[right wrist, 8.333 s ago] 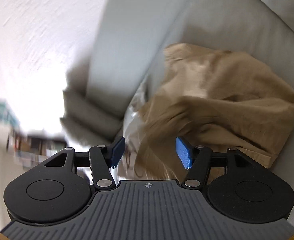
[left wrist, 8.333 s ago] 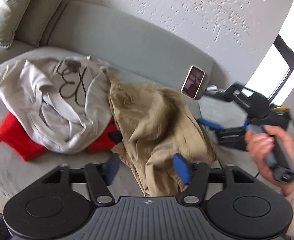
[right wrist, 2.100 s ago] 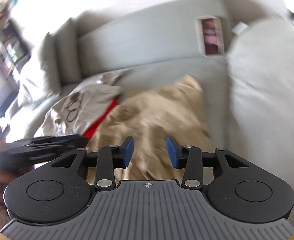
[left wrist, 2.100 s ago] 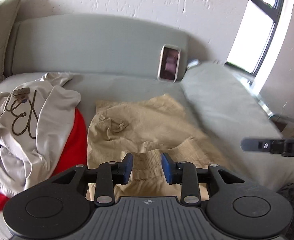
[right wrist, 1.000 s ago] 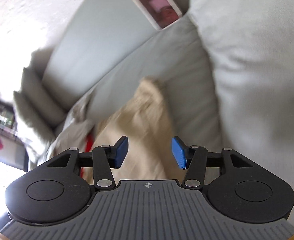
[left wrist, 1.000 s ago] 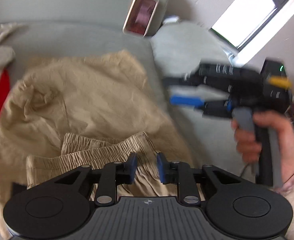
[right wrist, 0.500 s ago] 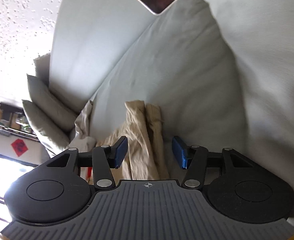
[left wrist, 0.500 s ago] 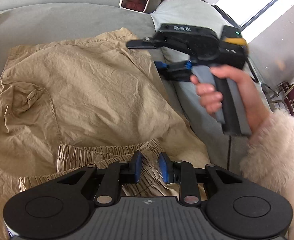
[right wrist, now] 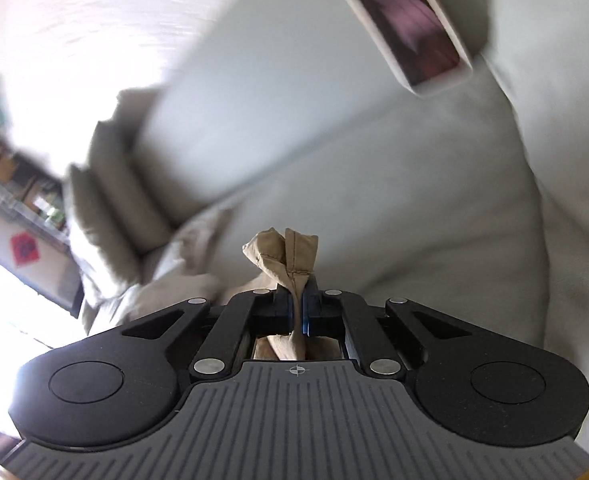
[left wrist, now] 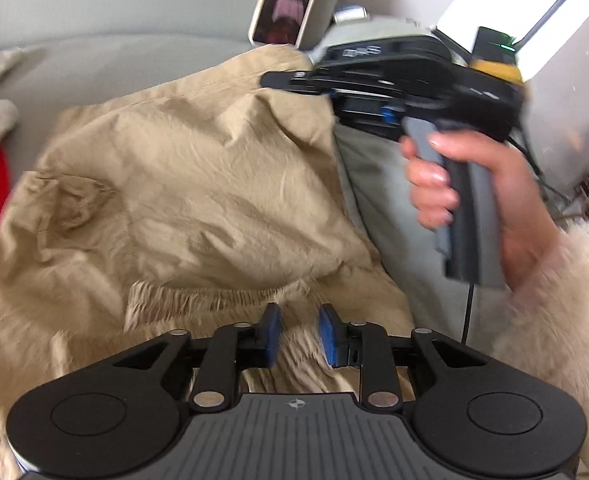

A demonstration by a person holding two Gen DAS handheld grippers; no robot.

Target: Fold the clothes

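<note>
The right gripper (right wrist: 297, 312) is clenched on a hem of the tan pants (left wrist: 198, 184); the left gripper (left wrist: 296, 334) is partly open over their waistband (left wrist: 198, 302).

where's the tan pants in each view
Left wrist view: the tan pants fill the centre and left, spread on the sofa, waistband by the left gripper.
Right wrist view: only a pinched hem of the tan pants shows at centre, clamped in the right gripper.
Shared landmark: the phone propped on the sofa back.
</note>
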